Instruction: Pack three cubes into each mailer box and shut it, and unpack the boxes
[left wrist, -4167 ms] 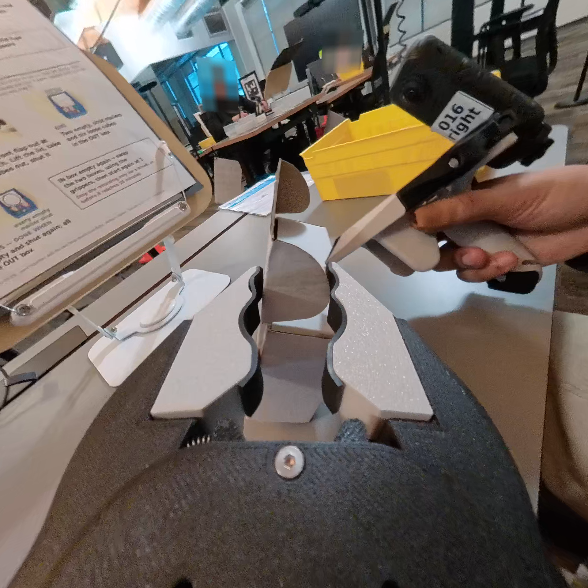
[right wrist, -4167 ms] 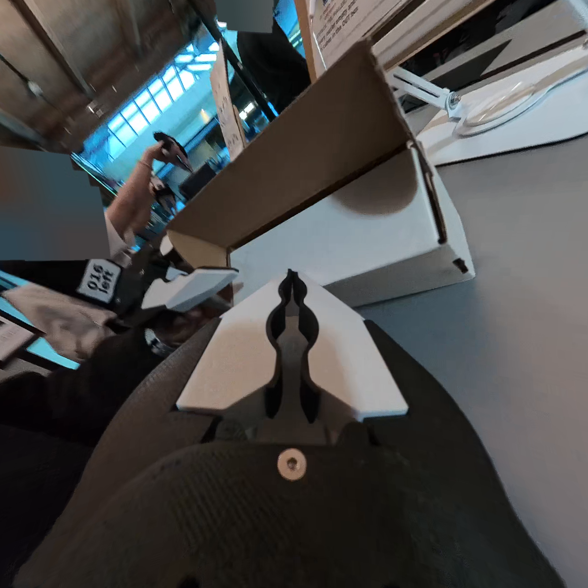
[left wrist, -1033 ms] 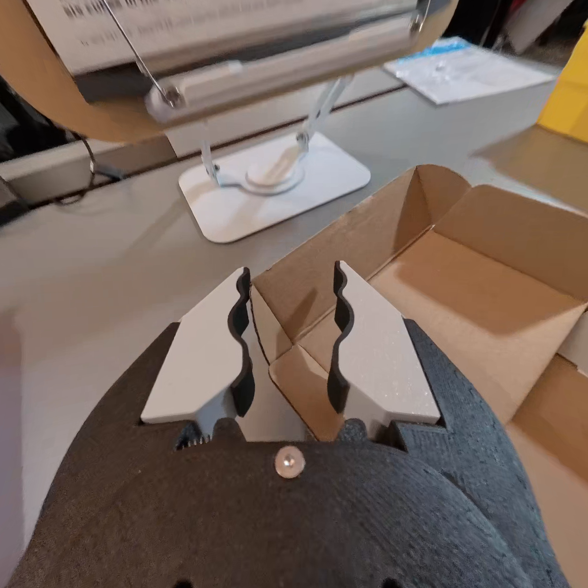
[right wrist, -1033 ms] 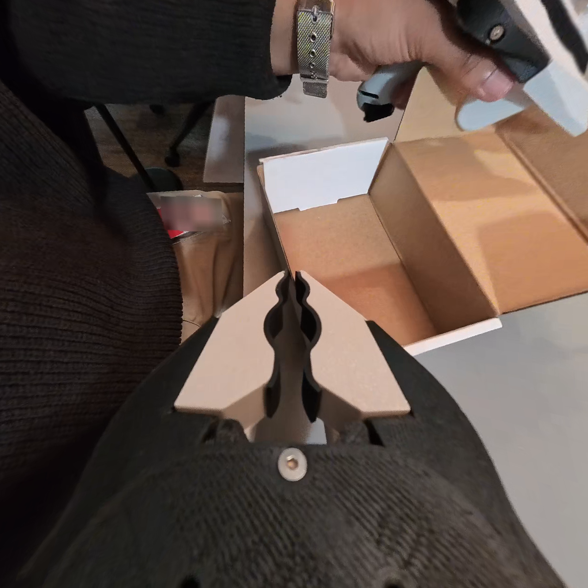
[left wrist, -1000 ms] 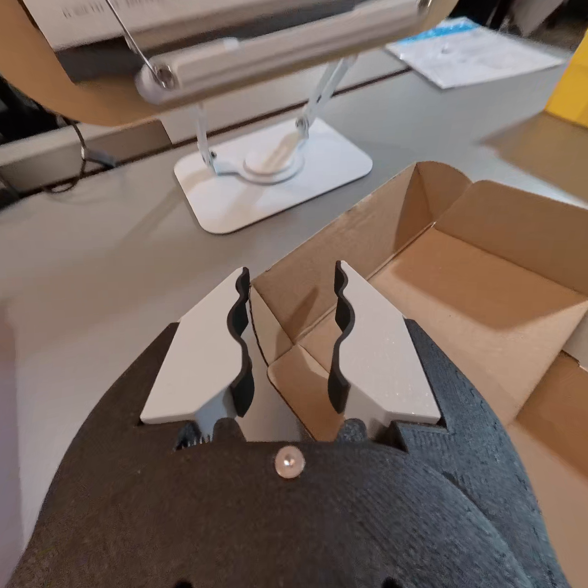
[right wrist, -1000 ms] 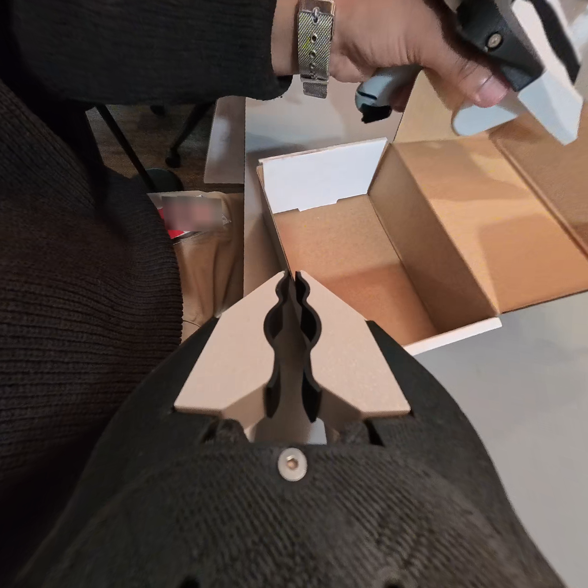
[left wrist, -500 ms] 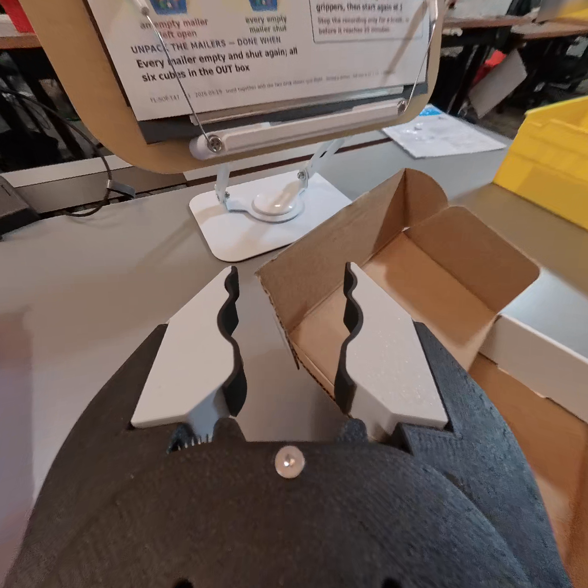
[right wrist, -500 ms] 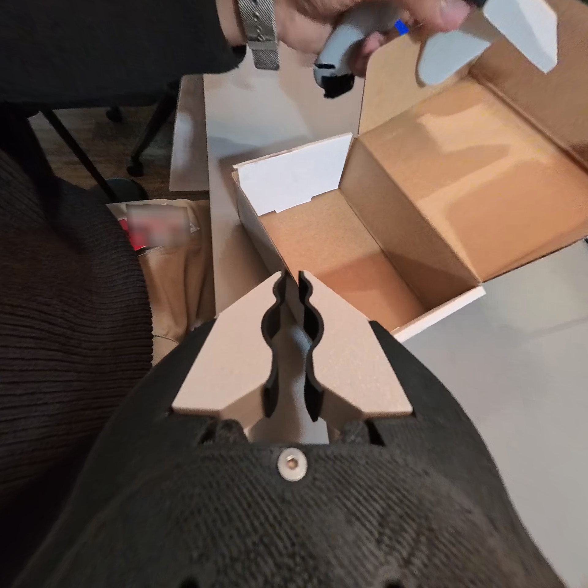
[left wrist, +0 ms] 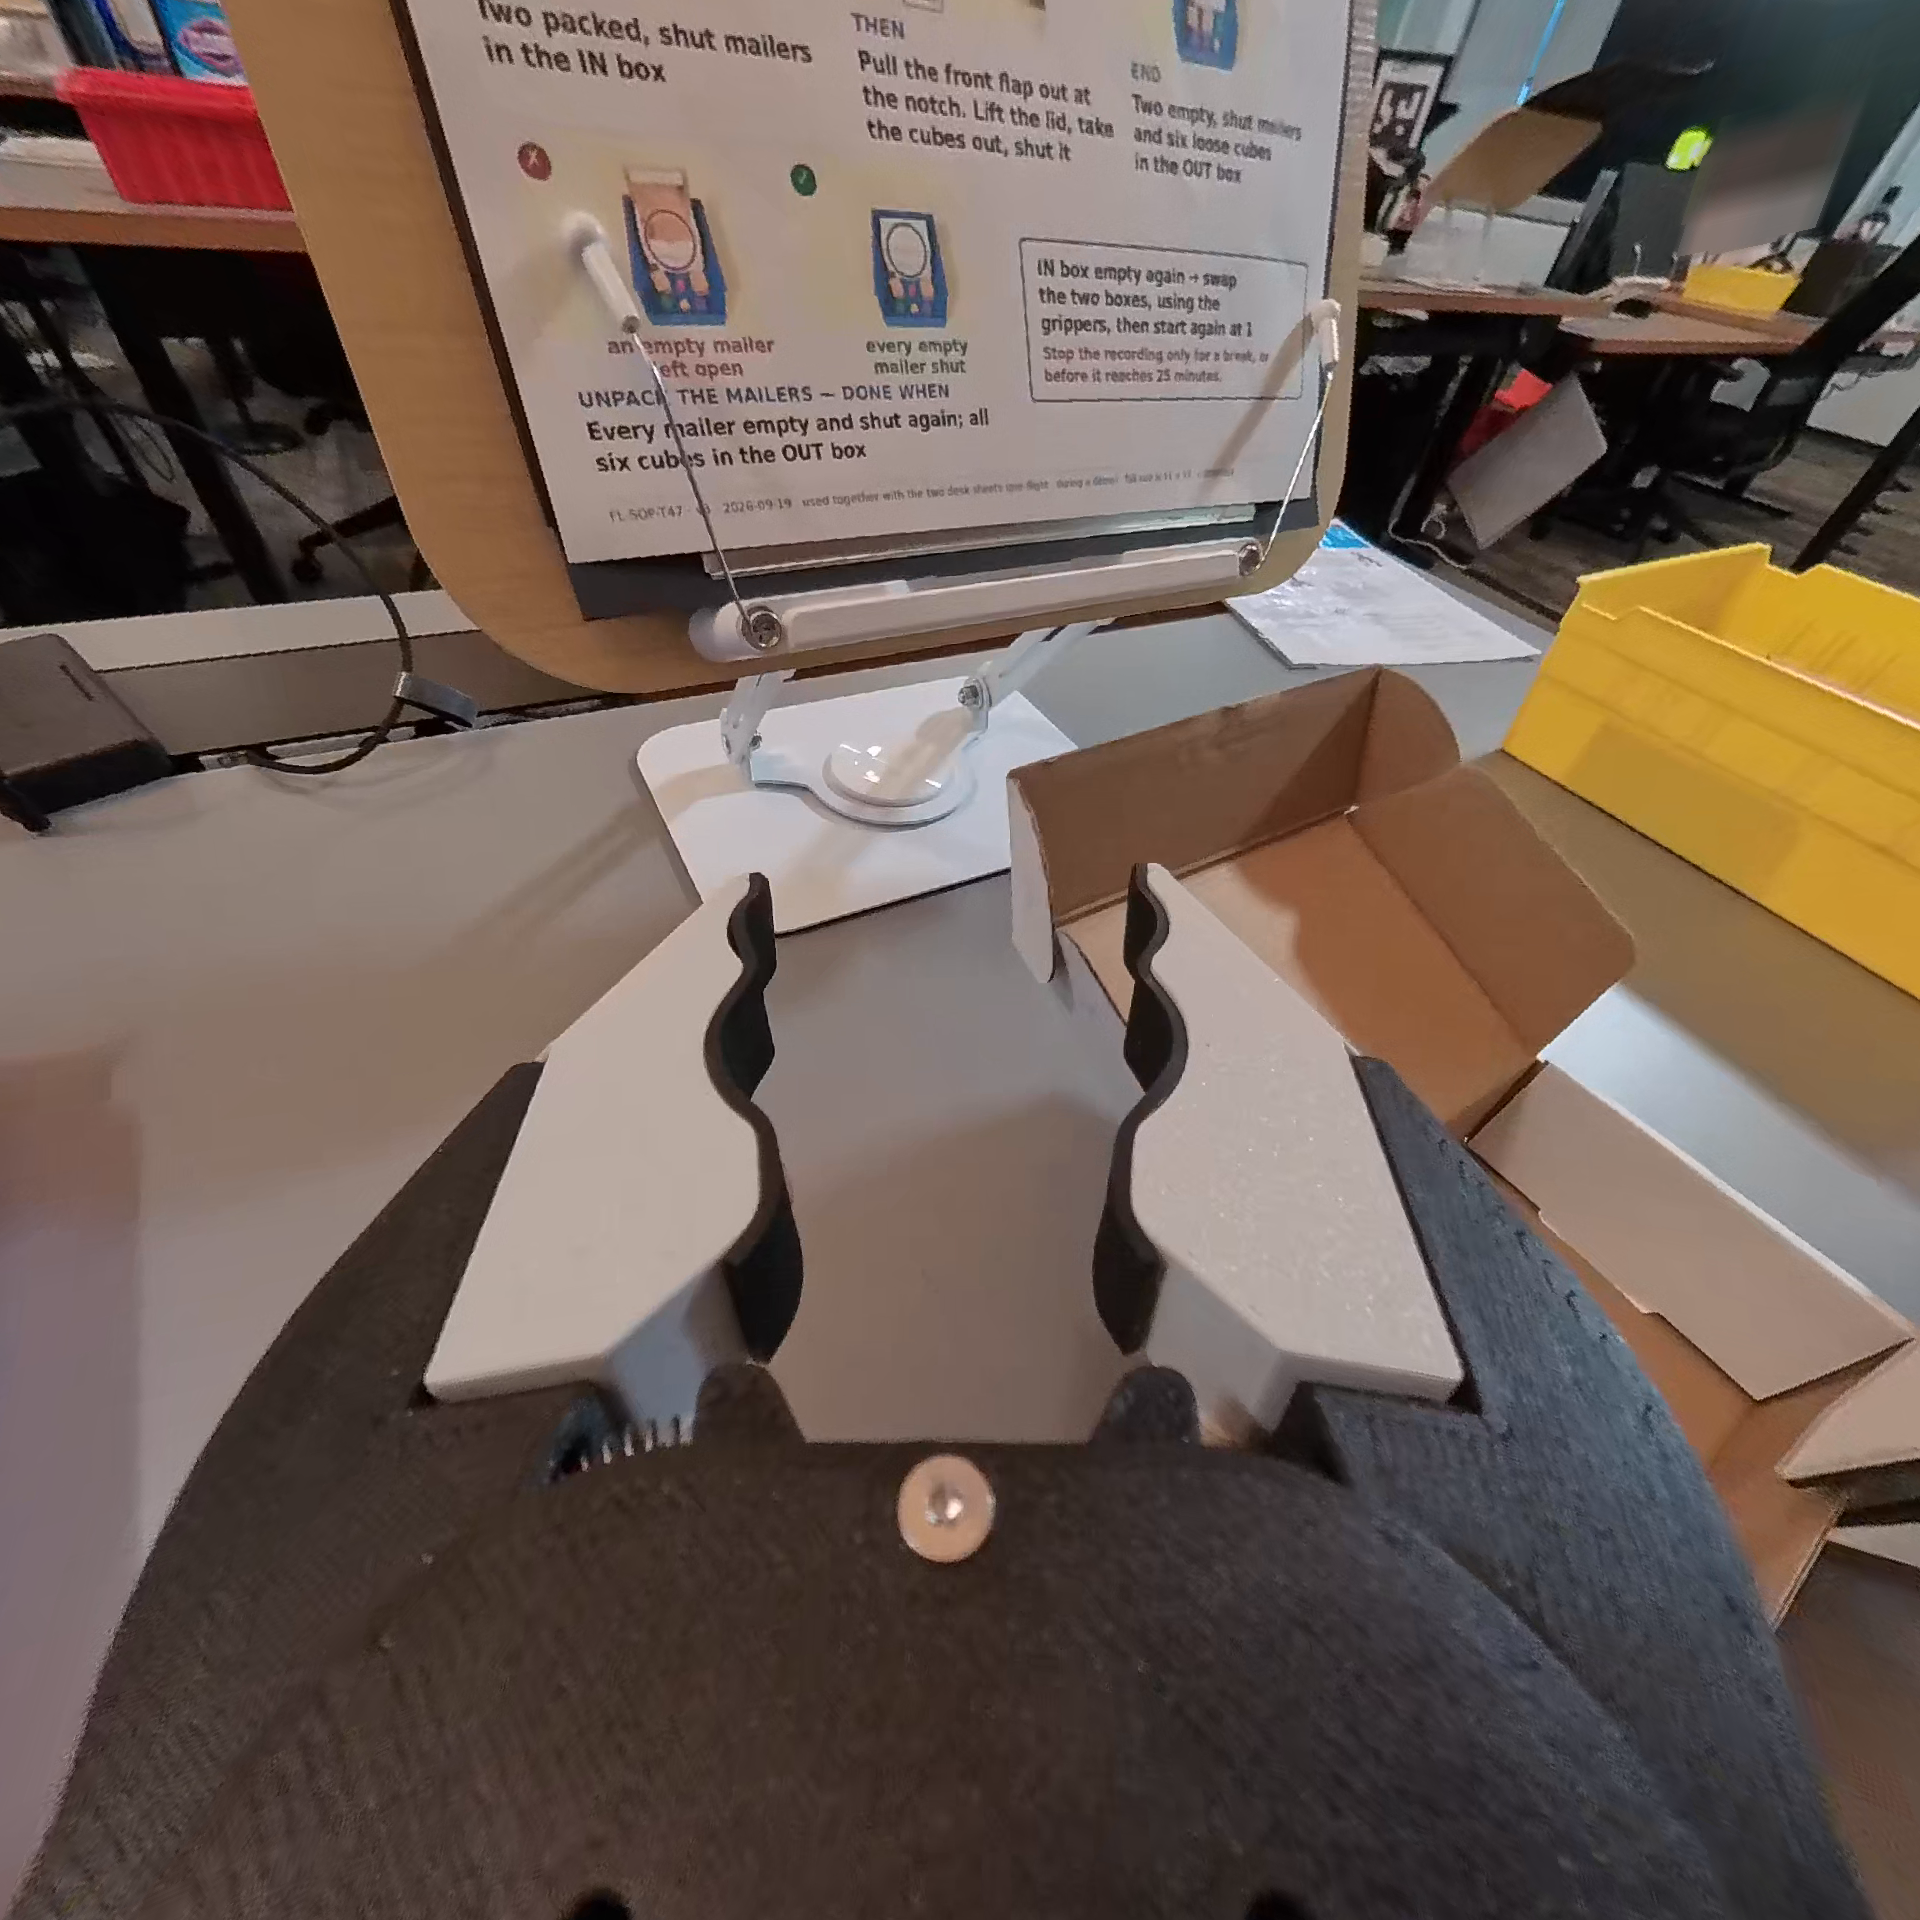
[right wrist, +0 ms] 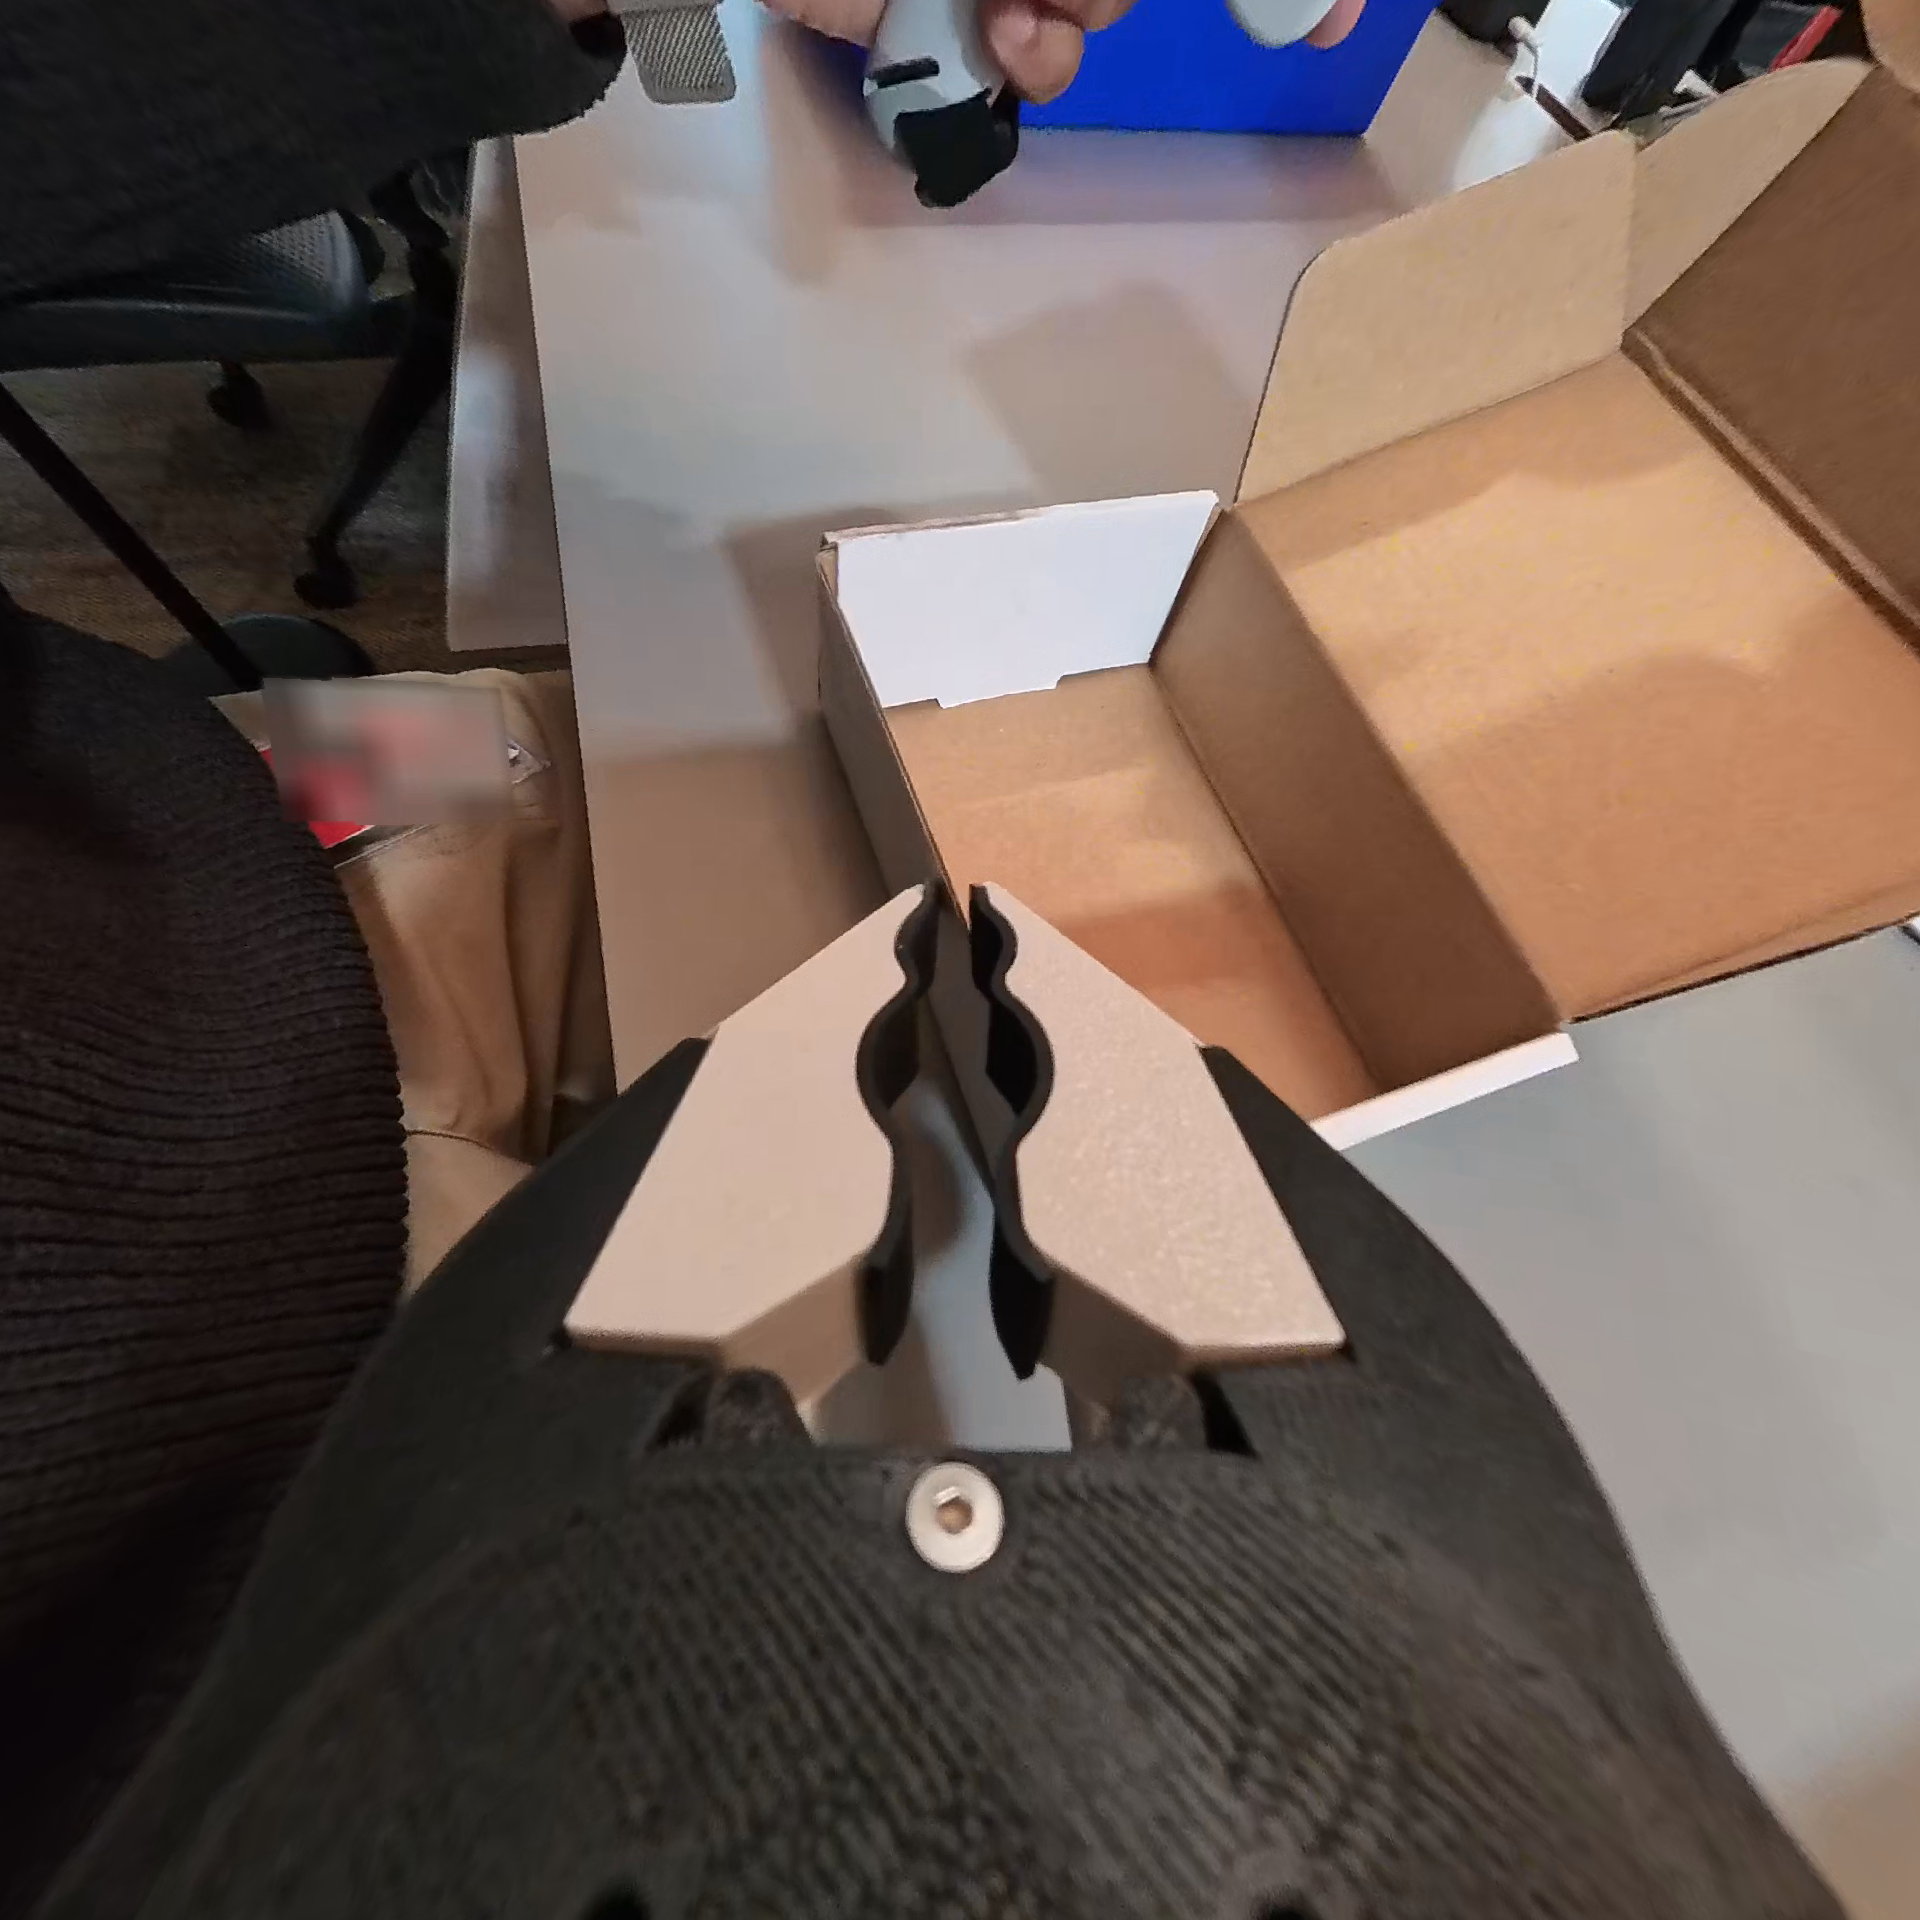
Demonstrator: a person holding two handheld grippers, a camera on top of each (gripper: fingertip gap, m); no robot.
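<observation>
We see the grey table (left wrist: 312,987) filling both views, and on it the open mailer box (right wrist: 1122,831), the largest task thing. In the right wrist view it takes up the centre and right of the frame, lid thrown back toward the upper right, brown interior bare, no cubes inside. In the left wrist view the same box (left wrist: 1299,914) sits at centre right, below the instruction stand (left wrist: 831,312) and left of a yellow bin (left wrist: 1714,707) at the right edge.

We judge the box light, stiff corrugated card that creases if squeezed hard; its thin walls and flaps offer the best hold, pinched at an edge.

The left gripper (left wrist: 945,1039) hangs wide open over bare table, holding nothing. The right gripper (right wrist: 954,914) is nearly closed, its tips pinching the box's near wall edge.

No cubes show anywhere. A blue bin (right wrist: 1195,73) is cropped at the top.
</observation>
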